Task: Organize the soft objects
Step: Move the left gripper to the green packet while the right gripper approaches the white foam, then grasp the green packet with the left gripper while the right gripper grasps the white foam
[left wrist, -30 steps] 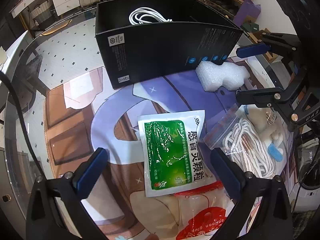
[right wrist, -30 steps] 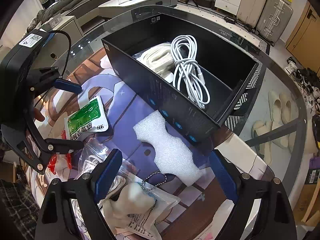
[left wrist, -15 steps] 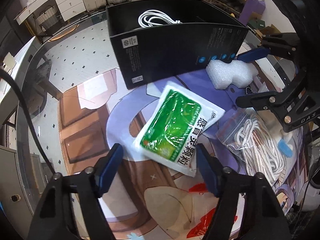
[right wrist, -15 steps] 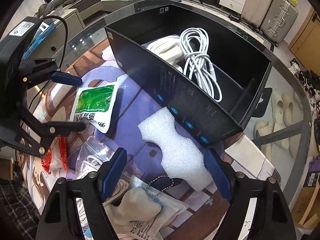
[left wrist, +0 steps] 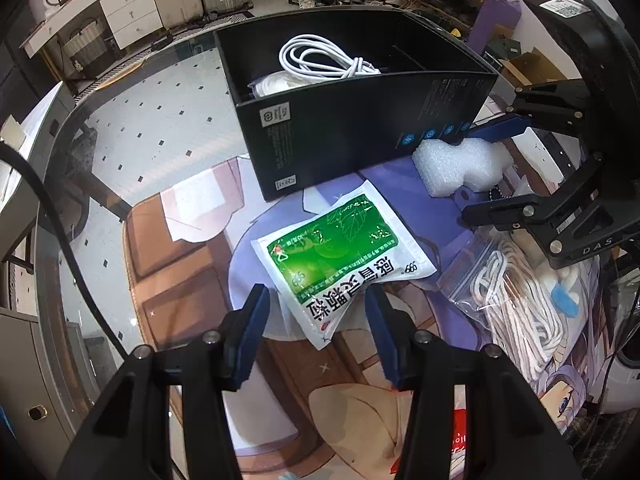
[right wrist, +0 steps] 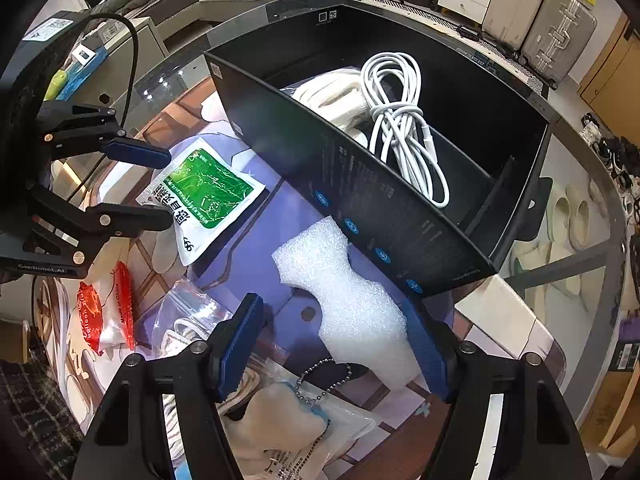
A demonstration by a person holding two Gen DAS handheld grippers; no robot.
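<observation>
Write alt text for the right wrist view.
The right gripper, jaws closing, straddles a white foam piece beside a black box holding a white cable. The left gripper straddles a green sachet.

Both grippers are being pointed steeply downward; the left gripper (left wrist: 316, 312) and right gripper (right wrist: 334, 334) have just been closing, jaws still parted.

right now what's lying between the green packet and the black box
Nothing: in the right wrist view only a bare strip of the printed mat separates the green packet from the black box; the white foam lies further along.
</observation>
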